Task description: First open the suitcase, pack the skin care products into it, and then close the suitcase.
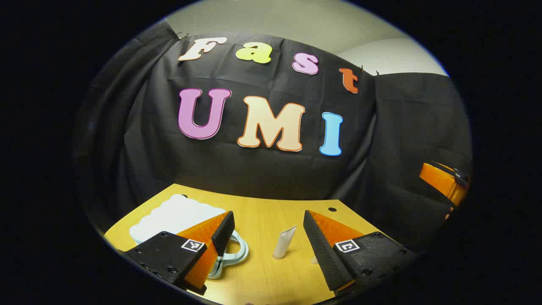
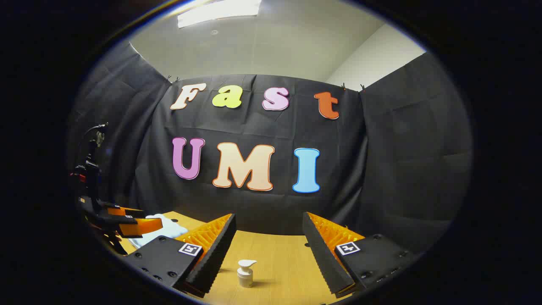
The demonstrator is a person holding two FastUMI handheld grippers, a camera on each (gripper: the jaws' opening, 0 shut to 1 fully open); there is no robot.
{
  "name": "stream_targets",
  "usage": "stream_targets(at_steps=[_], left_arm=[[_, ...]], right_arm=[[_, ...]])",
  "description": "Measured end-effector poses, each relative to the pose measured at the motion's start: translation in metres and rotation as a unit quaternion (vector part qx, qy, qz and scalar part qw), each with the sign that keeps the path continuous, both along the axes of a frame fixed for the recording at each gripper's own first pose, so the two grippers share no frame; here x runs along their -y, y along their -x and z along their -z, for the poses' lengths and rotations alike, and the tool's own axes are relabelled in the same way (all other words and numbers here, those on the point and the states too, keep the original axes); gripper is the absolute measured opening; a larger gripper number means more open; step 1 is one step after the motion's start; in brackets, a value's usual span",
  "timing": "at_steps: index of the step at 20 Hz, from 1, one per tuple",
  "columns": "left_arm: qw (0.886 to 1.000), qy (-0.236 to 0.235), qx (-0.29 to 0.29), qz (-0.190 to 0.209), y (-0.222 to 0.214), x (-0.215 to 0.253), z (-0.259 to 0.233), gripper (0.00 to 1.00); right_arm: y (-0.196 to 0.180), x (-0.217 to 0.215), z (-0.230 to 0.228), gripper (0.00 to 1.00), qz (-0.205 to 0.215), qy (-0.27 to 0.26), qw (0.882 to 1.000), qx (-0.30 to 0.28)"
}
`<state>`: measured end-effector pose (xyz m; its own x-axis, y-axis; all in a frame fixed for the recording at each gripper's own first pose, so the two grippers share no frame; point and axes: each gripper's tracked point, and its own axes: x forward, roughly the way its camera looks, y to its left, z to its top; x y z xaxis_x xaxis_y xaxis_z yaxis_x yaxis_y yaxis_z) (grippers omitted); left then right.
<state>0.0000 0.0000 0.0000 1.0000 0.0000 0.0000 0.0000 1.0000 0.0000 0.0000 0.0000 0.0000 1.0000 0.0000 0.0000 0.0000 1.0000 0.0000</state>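
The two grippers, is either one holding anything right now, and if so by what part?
Nothing is held. The left gripper is open, the white tube standing free between its fingers. The right gripper is open above the pump bottle.

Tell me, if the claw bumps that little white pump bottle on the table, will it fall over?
Probably yes. The pump bottle stands upright on a small base on the smooth wooden table, so a sideways nudge would likely slide it or tip it. Its spout sticks out to one side, which may make it topple that way. Being round, it might roll afterwards.
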Motion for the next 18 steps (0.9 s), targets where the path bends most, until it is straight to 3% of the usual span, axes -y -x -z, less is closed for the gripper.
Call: stream_targets(at_steps=[9, 18], left_arm=[[0.997, -0.009, -0.079, -0.025, -0.018, -0.010, 0.039, 0.96], [0.983, 0.001, -0.173, -0.056, -0.081, -0.031, 0.082, 0.96]], right_arm=[[0.001, 0.008, 0.015, 0.99, -0.009, -0.005, 1.000, -0.008], [0.000, 0.012, 0.036, 0.99, -0.017, -0.021, 0.999, -0.030]])
